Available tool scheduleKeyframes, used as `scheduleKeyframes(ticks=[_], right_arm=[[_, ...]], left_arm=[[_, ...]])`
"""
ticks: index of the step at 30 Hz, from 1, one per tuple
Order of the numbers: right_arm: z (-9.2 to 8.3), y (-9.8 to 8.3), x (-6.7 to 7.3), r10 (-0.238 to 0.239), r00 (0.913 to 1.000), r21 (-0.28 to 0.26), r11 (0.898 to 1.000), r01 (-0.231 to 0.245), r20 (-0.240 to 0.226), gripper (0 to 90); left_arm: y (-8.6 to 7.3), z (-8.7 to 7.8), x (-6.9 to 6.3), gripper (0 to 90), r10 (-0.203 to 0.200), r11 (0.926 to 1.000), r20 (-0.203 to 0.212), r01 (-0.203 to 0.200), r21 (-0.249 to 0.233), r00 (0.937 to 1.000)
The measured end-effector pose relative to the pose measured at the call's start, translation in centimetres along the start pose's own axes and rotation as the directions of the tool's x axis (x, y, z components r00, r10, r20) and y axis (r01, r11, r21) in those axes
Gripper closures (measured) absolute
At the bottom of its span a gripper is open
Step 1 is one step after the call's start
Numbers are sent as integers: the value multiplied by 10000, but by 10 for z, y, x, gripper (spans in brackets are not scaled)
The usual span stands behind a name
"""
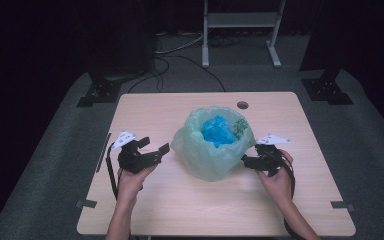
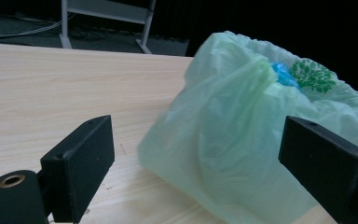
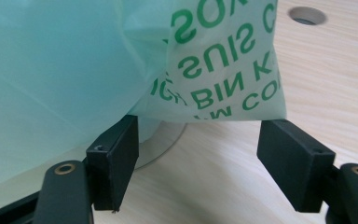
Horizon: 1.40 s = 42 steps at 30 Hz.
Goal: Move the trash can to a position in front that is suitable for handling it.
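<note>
High view shows your thin, crinkled pale-green plastic bag standing mid-bench on the light wood-grain bench, crumpled blue plastic inside it. Your left gripper sits just beside it, fingers spread open; your right gripper meets the bag's green-printed edge, fingers apart, gripping nothing.

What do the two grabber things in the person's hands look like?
Both are black. The left gripper and right gripper each have two flat, blocky black jaws with small screw holes, joined by brass-ringed pivots. Each carries a pale three-cornered plate with dark dots on top, and a black cable trails back along the arm. The person's forearms are bare, with no sleeves in sight.
</note>
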State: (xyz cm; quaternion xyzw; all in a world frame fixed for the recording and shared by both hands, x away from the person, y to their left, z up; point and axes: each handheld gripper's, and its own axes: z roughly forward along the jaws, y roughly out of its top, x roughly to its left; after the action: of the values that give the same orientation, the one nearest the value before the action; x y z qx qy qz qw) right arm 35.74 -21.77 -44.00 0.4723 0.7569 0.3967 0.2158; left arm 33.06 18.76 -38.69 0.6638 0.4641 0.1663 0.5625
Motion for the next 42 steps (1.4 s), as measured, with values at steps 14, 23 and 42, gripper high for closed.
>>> scheduleKeyframes(ticks=[14,23,42], right_arm=[[23,15,24,-301,9982,-3,9995,302,-514,287],[30,17,30,-408,9965,-2,9992,409,-726,284],[2,-3,-12,290,9986,270,9992,-278,-432,284]], left_arm=[[1,2,-1,93,-48,10000,131,48,-19,9999],[4,9,-4,93,-95,9999,331,93,68,9994],[32,61,-14,154,-183,9990,203,174,401,9996]])
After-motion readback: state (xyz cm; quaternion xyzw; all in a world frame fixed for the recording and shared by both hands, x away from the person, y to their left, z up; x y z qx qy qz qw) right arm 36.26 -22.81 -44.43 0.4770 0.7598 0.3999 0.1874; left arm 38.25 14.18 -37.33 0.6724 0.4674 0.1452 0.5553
